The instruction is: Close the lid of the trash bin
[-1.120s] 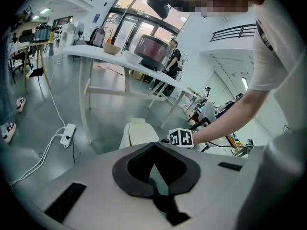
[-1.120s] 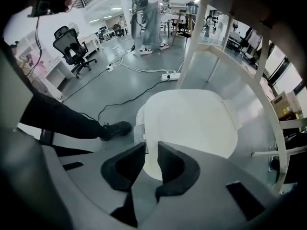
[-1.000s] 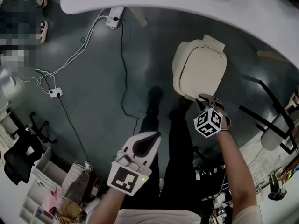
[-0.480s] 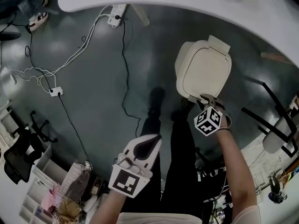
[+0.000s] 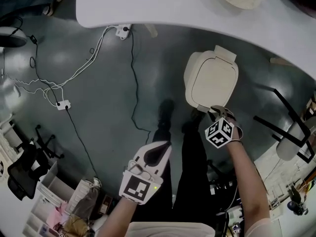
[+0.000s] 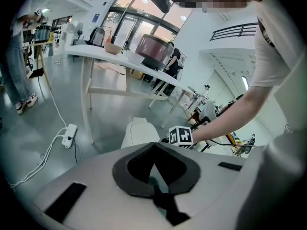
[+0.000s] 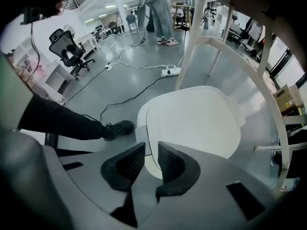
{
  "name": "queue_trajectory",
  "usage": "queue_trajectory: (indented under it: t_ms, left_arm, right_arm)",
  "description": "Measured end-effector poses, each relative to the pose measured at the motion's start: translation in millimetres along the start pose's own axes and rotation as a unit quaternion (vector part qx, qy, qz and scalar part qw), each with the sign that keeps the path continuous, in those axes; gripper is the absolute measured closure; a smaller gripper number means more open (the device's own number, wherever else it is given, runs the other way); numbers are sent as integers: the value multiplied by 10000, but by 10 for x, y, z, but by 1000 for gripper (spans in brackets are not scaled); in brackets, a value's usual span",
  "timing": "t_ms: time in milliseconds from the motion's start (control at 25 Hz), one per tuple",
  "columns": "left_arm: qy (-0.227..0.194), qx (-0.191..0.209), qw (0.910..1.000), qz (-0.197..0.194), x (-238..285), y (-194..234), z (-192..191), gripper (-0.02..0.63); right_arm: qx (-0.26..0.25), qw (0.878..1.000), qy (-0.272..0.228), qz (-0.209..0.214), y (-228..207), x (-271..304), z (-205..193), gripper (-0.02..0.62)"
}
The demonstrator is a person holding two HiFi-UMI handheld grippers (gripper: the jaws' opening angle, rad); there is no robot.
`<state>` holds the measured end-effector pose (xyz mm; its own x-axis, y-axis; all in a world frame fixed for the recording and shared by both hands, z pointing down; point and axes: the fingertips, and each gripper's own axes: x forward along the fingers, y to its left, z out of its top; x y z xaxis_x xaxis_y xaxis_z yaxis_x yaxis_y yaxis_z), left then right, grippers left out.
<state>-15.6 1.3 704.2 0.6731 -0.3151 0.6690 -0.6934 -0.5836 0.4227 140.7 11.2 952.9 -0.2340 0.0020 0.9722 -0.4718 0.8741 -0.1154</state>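
1. The cream plastic trash bin (image 5: 211, 80) stands on the grey floor (image 5: 108, 93), just beside the curved edge of the white table (image 5: 173, 4). From where I stand its broad, rounded lid (image 7: 192, 123) lies flat across the top, so it looks to be down already. Whether it has clicked home I can't tell.
2. The lid looks like a light, stiff, smooth shell, probably hinged at the far side. It should need only a press. The best spot would be the near front lip, farthest from the hinge, since the glossy face would give a pinch little to bite on.
3. The right gripper (image 7: 149, 147) hangs right over that front lip, its jaws a narrow gap apart with nothing between them.
4. The left gripper (image 6: 153, 146) is held low and well apart from the bin, jaws tip to tip and empty.
5. Further out, a white power strip (image 5: 123, 31) and a black cable (image 5: 132, 83) lie on the floor, away from the bin.
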Motion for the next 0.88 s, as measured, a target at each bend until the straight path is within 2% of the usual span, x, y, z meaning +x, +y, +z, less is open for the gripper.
queue_trajectory:
  t_ms: [200, 360, 600, 760, 880]
  left_arm:
    - [-161, 127, 9997, -97, -176, -44, 285, 594]
    - [-90, 388, 9990, -190, -401, -95, 387, 594]
    - [-28, 630, 9977, -242, -853, -269, 555, 594]
    - [-81, 806, 9961, -349, -1157, -419, 729, 594]
    - [-183, 840, 9953, -455, -1407, -606, 908, 594]
  right_arm:
    - [248, 9992, -270, -151, -15, -615, 298, 502]
    - [528, 9972, -482, -230, 43, -1191, 556, 505]
    - [789, 9917, -808, -616, 99, -2047, 794, 512]
    - [1395, 9796, -1184, -828, 160, -2681, 949, 515]
    - [2059, 9616, -1580, -897, 281, -3248, 1039, 515]
